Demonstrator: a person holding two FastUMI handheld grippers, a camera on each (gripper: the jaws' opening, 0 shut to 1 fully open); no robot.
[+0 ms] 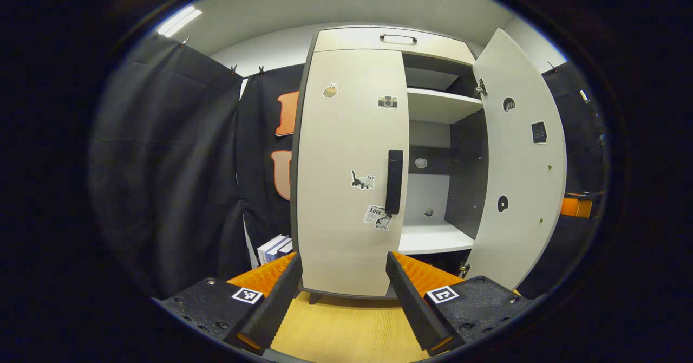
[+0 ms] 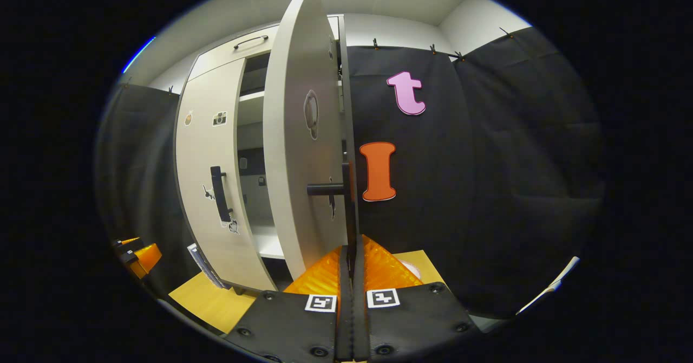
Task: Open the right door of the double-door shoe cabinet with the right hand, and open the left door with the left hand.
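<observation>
The shoe cabinet (image 1: pixel 379 38) stands upright on a wooden floor (image 1: pixel 346 330), in front of the black cloth wall of the booth. Its right door (image 1: pixel 522 157) is swung wide open, so that the white shelves (image 1: pixel 441 105) and the dark inside walls are visible. The left door (image 1: pixel 349 179) is closed flat against the cabinet, and its black vertical handle (image 1: pixel 394 181) sits near the inner edge, with small stickers around it. In the left gripper view, the left gripper (image 1: pixel 342 298) is in front of the left door, low and apart from it; its two fingers are spread wide, with nothing between them, and the bottom of the door shows in the gap. In the right gripper view, the right door (image 2: pixel 298 135) is seen almost from its edge, and its black handle (image 2: pixel 327 189) sticks out toward the side. The right gripper (image 2: pixel 351 276) has its two fingers pressed together, and the thin edge of the handle bar seems to run down between them, but I cannot tell surely if they clamp it. In this same view the left door (image 2: pixel 208 179) is farther to the left with its handle (image 2: pixel 219 192), and the left gripper (image 2: pixel 135 254) shows small at the lower left. Some white boxes (image 1: pixel 275 248) are standing on the floor just beside the left side of the cabinet.
</observation>
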